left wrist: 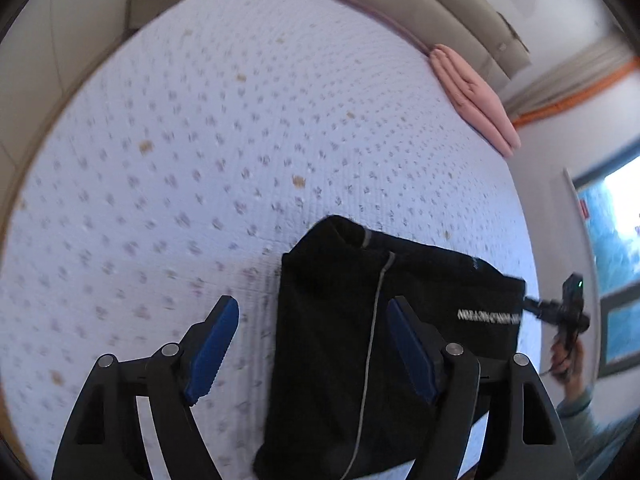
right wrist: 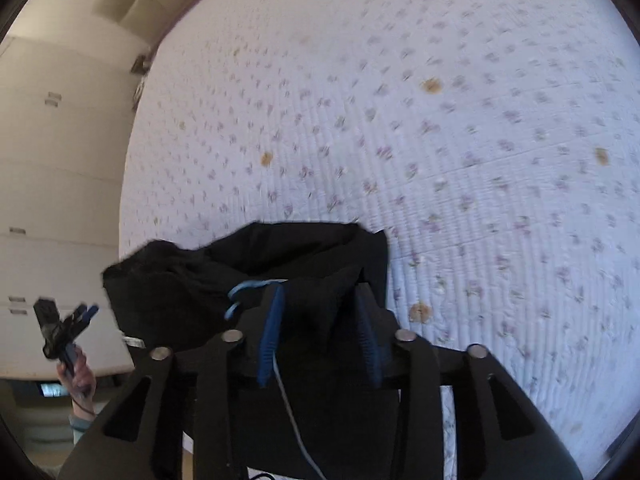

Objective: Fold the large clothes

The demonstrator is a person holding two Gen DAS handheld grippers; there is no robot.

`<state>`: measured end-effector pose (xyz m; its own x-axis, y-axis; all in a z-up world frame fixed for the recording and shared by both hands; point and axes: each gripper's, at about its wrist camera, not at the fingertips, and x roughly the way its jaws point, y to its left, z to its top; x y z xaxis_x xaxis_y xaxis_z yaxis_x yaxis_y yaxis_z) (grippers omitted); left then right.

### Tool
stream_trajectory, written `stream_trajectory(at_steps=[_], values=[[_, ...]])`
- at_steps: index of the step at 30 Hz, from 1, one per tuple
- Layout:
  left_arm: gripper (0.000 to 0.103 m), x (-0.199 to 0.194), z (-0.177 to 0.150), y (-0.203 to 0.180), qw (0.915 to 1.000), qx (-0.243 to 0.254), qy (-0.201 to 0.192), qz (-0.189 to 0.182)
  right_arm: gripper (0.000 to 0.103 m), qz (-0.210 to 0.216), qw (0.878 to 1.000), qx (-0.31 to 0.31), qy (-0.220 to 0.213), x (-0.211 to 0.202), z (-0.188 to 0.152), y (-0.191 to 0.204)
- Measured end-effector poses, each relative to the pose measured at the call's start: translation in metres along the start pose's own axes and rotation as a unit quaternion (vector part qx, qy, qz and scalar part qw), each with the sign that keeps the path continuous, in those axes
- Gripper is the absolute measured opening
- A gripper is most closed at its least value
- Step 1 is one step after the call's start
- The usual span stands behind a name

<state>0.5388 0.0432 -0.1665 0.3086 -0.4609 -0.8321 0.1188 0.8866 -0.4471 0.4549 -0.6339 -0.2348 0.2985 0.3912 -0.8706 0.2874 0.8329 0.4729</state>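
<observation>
a quilted bedspread (left wrist: 240,140), pale lavender with small floral sprigs and a few tan spots, fills most of both views. cream cabinet fronts (right wrist: 60,160) stand along one side of the bed in the right wrist view, and a window (left wrist: 616,264) shows at the far edge of the left wrist view.

a black garment (left wrist: 340,340) with white lettering near one edge hangs bunched over the near edge of the bed. in the left wrist view its long axis runs from the lower frame edge up toward the middle of the bed, with a folded corner pointing away from the camera. a thin grey drawstring (left wrist: 370,360) runs down its length.

a folded pink cloth (left wrist: 476,96) lies at the far edge of the bed, well apart from the garment.

the right gripper (right wrist: 320,332) has its blue-padded fingers drawn in on a fold of the black fabric, which rises between them. the left gripper (left wrist: 312,344) is spread wide, one finger over bare bedspread and the other over the garment, gripping nothing.
</observation>
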Motion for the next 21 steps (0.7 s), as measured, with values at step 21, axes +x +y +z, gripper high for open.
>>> stream_trajectory(at_steps=[21], values=[[0.079,0.123,0.023,0.003,0.9933,0.059,0.081,-0.057,0.068,-0.049,0.986,-0.154,-0.044,0.066,0.018,0.009]])
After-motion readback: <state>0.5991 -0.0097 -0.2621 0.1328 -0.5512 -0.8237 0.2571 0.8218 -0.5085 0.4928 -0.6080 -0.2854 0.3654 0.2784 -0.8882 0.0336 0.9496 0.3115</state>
